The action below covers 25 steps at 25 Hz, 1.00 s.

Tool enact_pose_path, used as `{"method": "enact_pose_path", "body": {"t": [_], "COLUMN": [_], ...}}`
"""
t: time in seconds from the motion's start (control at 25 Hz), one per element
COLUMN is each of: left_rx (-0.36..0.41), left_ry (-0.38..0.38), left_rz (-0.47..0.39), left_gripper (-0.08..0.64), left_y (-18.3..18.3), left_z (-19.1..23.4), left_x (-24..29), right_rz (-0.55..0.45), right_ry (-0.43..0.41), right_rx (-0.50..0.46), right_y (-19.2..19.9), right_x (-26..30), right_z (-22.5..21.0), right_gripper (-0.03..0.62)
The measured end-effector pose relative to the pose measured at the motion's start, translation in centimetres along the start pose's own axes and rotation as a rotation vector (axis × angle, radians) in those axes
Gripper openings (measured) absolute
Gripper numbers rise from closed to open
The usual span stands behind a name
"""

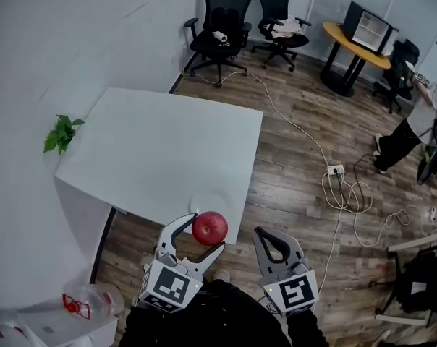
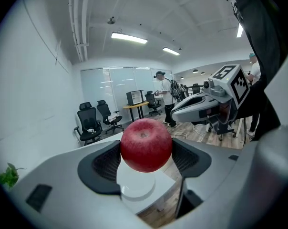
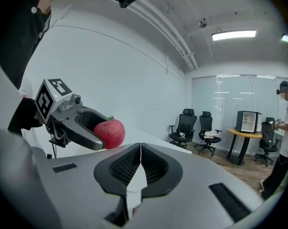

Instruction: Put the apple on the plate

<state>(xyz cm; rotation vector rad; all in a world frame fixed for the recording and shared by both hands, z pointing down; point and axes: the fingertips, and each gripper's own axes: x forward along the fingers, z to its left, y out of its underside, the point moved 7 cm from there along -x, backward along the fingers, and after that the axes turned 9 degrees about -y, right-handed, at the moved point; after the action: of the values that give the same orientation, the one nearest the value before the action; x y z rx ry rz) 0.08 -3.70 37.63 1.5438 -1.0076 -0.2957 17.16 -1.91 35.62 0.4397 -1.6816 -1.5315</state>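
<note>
A red apple (image 1: pixel 210 228) sits clamped between the jaws of my left gripper (image 1: pixel 206 232), held in the air over the near right corner of the white table (image 1: pixel 153 150). In the left gripper view the apple (image 2: pixel 146 145) fills the gap between the dark pads, and a white plate (image 2: pixel 136 183) lies right below it on the table. The plate (image 1: pixel 207 202) is faint in the head view, just beyond the apple. My right gripper (image 1: pixel 258 233) hangs beside the left one, off the table's edge, jaws shut on nothing. Its own view shows the apple (image 3: pixel 110 132) to its left.
A small green plant (image 1: pixel 61 133) stands at the table's left edge by the wall. Office chairs (image 1: pixel 221 22), a round yellow desk (image 1: pixel 357 43), a power strip with cables (image 1: pixel 336 170) and a person (image 1: pixel 418 110) occupy the wooden floor beyond. A plastic container (image 1: pixel 88 302) sits at bottom left.
</note>
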Motion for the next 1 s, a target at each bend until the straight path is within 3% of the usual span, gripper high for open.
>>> {"method": "enact_pose_path", "body": {"t": [0.6, 1.0], "left_rx": [0.046, 0.050], "left_ry": [0.062, 0.063], "left_rz": [-0.021, -0.032], "left_gripper": [0.342, 0.342], "left_y": [-1.5, -1.2], "left_z": [2.4, 5.3], "left_x": [1.8, 2.3], "right_rz": [-0.014, -0.016], "right_ry": [0.077, 0.096], "right_rx": [0.016, 0.002], "right_y": [-1.3, -2.9], "right_x": [0.7, 2.9], "right_z": [-1.2, -1.5], "right_gripper": [0.041, 0.041]}}
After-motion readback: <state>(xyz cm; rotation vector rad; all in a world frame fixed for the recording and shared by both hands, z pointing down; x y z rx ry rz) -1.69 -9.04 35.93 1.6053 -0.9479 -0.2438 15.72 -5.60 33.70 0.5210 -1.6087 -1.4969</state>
